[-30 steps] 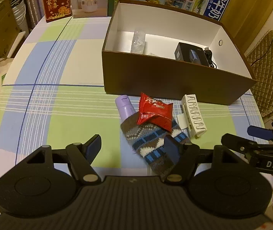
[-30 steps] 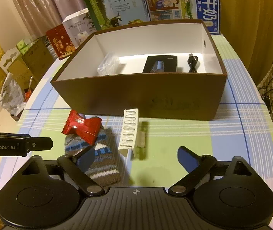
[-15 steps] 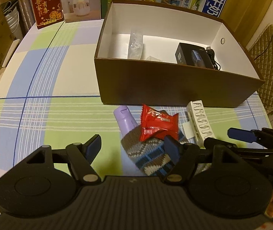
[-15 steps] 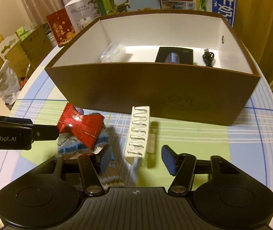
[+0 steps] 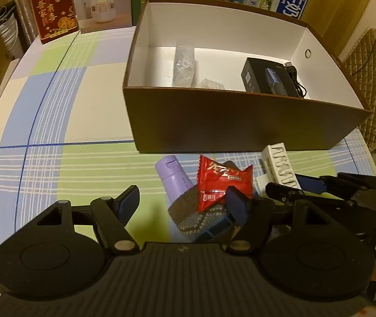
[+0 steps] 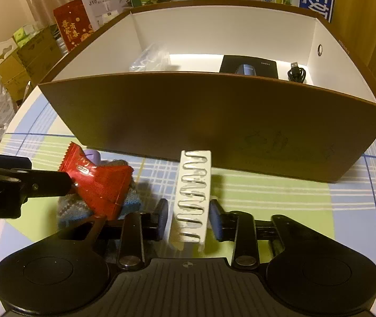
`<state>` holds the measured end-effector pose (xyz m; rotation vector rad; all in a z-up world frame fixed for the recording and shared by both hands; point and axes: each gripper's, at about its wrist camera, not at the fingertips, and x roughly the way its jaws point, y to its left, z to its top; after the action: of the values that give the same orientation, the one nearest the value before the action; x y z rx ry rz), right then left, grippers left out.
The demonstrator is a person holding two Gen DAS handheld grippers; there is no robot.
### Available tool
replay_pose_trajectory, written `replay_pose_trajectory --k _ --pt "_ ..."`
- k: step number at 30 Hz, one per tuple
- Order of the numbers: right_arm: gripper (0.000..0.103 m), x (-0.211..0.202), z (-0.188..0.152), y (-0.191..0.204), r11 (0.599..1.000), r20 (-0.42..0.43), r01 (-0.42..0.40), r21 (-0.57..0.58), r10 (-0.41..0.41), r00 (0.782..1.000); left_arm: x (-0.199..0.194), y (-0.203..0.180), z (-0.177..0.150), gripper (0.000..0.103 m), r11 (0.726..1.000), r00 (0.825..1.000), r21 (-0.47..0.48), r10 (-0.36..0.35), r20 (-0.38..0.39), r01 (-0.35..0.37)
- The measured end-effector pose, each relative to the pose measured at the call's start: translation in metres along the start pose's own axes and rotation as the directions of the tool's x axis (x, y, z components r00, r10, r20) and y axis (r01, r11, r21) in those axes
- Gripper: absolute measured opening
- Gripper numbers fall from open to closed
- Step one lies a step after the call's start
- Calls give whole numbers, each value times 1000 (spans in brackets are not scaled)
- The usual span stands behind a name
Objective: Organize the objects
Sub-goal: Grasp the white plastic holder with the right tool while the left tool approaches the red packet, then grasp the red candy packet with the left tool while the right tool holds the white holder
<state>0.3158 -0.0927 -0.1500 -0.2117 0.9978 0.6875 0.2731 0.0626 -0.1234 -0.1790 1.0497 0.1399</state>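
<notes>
In front of the brown box (image 5: 241,121) lie a purple bottle (image 5: 172,177), a red candy packet (image 5: 222,182) and a knitted sock (image 5: 203,219). My left gripper (image 5: 182,204) hovers open over them, with the bottle and the sock's end between its fingers and its right finger against the packet (image 6: 100,182). My right gripper (image 6: 188,219) is shut on the white clip strip (image 6: 193,198), one pad on each long side. The strip (image 5: 280,166) rests on the table (image 6: 267,198) just short of the box wall (image 6: 214,121). The right gripper (image 5: 307,185) also shows in the left wrist view.
Inside the box are a black case (image 5: 264,79), a black cable (image 5: 296,79) and a clear plastic bag (image 5: 185,63). Cartons (image 5: 53,13) stand behind the box at the table's far edge. The checked tablecloth (image 5: 55,132) lies bare to the left.
Both grippers moved forward toward the box. The right gripper's fingers narrowed from wide open and closed around the white clip strip. The left gripper stayed open.
</notes>
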Motion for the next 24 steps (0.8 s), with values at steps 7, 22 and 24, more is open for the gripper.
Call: replay_pose_trajectory --k 7,22,24 --pt "25 -10 -4 -10 1000 39 -9 18 8 999 4 -13 1 68 998 999 45 -38 -3 38" --pt "25 -37 -12 -33 994 35 12 112 -16 999 26 -40 -7 52 973 991 213 -110 73 93" --pt "25 -40 -14 -34 993 35 12 116 -17 999 25 -43 -10 45 967 990 240 -112 88 88"
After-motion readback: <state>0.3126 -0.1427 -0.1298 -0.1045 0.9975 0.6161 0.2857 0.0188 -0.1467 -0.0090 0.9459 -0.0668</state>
